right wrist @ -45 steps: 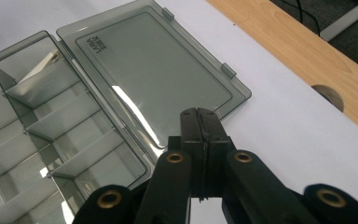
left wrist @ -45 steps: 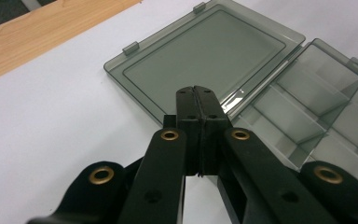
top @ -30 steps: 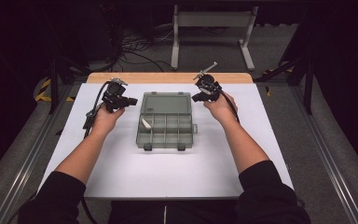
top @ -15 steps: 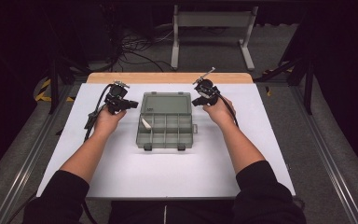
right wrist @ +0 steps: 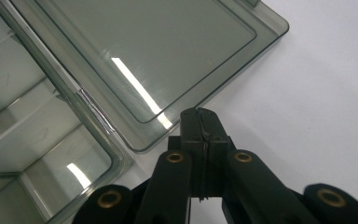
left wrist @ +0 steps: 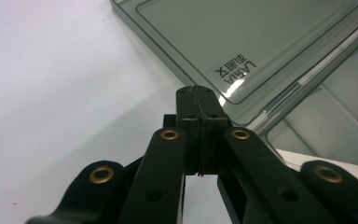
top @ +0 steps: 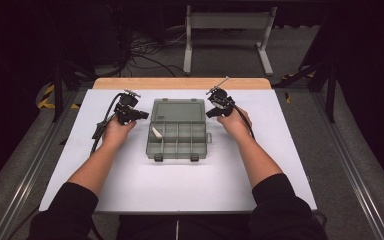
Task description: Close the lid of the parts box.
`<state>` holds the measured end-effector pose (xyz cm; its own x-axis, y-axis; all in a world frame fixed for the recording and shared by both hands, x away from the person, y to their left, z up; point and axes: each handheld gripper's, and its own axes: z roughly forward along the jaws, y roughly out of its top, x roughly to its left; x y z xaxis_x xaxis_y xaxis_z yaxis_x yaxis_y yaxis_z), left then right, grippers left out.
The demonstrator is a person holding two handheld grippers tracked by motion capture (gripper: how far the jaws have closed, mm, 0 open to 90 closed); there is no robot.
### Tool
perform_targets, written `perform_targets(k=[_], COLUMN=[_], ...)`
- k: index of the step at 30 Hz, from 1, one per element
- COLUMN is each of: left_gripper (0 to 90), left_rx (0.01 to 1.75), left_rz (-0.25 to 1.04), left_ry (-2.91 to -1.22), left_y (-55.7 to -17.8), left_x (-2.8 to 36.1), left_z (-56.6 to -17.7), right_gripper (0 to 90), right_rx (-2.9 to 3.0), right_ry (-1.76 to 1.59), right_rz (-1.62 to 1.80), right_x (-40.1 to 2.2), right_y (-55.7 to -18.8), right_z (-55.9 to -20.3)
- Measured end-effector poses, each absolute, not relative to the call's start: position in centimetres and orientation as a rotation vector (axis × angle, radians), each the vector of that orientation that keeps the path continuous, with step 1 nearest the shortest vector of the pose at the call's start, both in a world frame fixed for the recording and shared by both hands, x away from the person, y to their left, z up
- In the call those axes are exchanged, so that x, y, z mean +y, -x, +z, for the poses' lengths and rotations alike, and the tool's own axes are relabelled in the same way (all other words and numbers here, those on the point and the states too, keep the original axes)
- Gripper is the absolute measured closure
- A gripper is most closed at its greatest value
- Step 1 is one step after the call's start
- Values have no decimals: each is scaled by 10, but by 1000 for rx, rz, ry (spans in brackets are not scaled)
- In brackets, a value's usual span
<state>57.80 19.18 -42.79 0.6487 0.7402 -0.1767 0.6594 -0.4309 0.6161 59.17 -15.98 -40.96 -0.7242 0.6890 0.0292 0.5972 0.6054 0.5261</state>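
Nearest me, the white table top (top: 180,192) lies bare and wide in front of the clear compartment box (top: 177,142), which sits mid-table with its lid (top: 177,110) folded flat on the far side. My left gripper (top: 141,114) sits clenched on nothing just beside the lid's left edge, my right gripper (top: 211,113) likewise clenched and empty by the lid's right corner. Beyond the lid, a strip of white, then the table's wooden far edge (top: 180,83).

Open smoky clear compartment box (top: 177,131) lies flat mid-table; lid folded back.
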Motion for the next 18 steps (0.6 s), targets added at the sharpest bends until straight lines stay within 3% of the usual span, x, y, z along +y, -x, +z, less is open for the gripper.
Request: perform_targets(k=[18], left_gripper=[897], left_rx=[1106], left_rz=[103], left_ry=[-2229], left_y=[-580], left_x=[188], left_z=[-441], right_gripper=[900], right_rx=[2665], right_ry=[-1108], right_rz=[719], right_x=[-160], right_y=[-595], right_z=[-421])
